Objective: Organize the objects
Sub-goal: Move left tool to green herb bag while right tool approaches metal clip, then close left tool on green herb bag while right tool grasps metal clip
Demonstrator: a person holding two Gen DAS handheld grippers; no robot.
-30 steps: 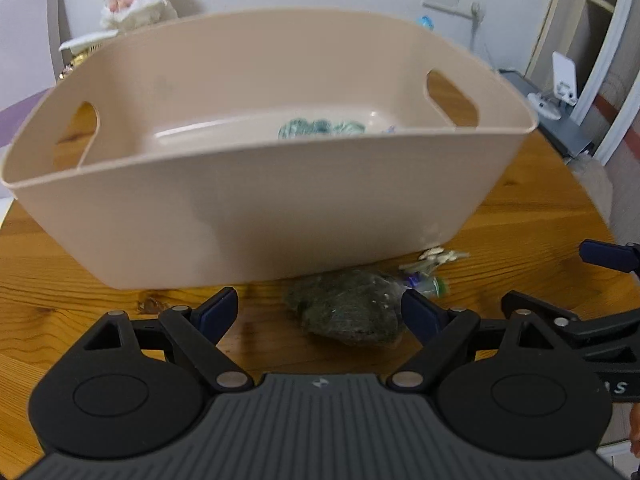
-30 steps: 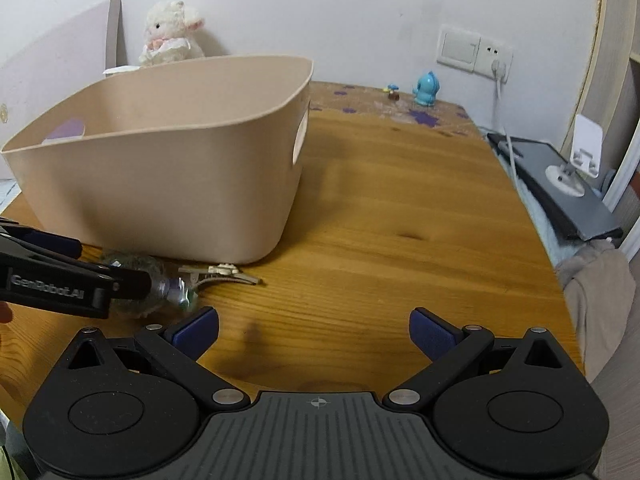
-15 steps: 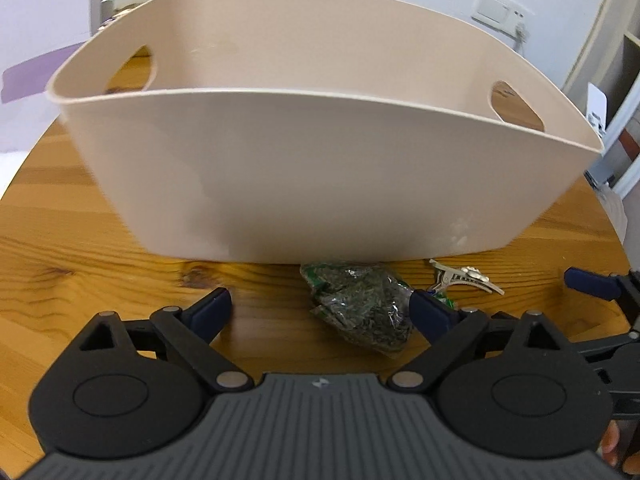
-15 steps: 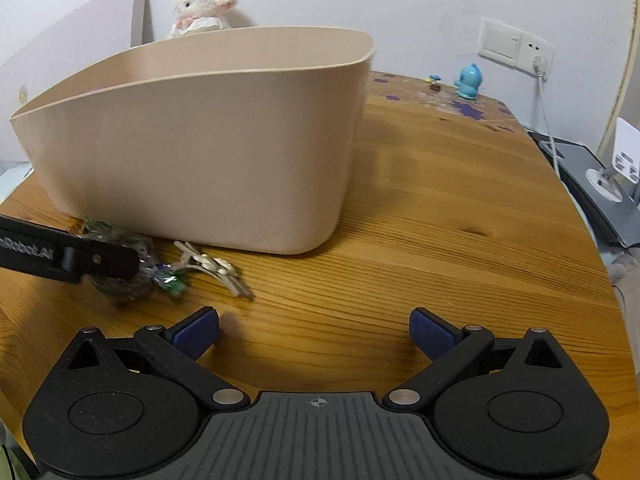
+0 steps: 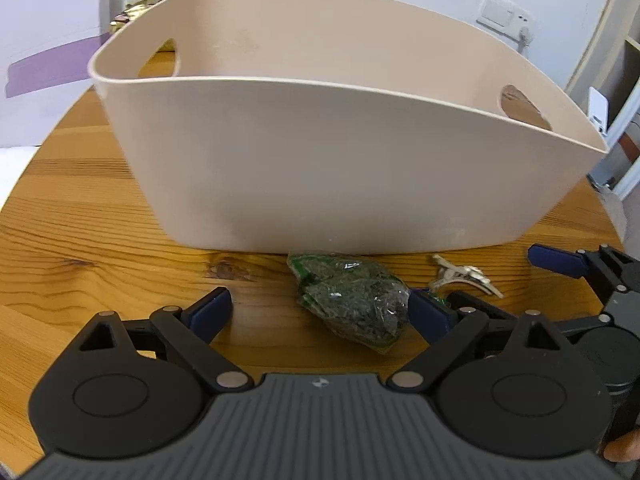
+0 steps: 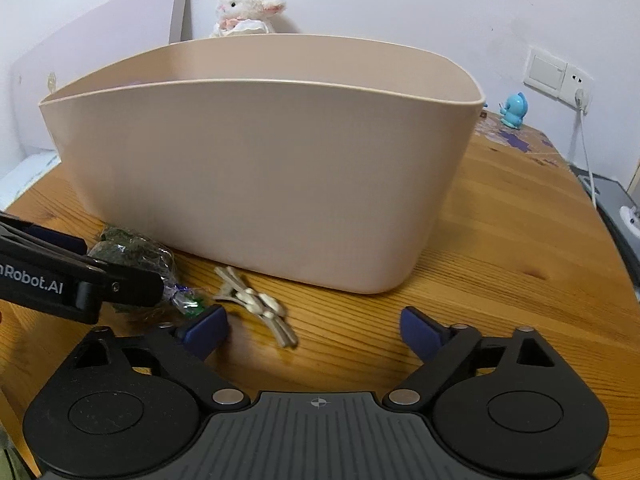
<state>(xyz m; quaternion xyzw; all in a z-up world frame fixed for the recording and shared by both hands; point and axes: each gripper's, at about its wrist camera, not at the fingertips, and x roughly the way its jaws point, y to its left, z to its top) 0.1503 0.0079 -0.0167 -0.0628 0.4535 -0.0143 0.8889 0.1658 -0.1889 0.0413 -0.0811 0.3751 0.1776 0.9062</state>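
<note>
Two small items lie loose on the wooden table (image 6: 500,240), in front of the tall beige plastic basket with cut-out handles (image 5: 340,168), so the sorting looks unfinished: whatever may already sit inside the basket is hidden by its near wall in both views. A clear crinkly packet of dark green dried leaves (image 5: 352,300) rests just in front of the basket's base, its long axis slanting from a blunt end close to the basket wall toward a narrower end nearer the camera and to the right. Beside it, further along the basket front, a cream-coloured hair clip (image 6: 256,304) lies flat, its long axis running diagonally away from the basket wall, the slim prongs pointing outward toward the right wrist camera. The left gripper (image 5: 320,312) sits low at the table with its blue-padded fingers spread wide on either side of the packet, the right-hand pad just beside the packet, nothing clamped. The right gripper (image 6: 314,328) hovers with its fingers equally wide apart, the clip lying near its left pad and not yet held. Judged from this, both pieces remain to be picked up and lifted over the basket rim.
</note>
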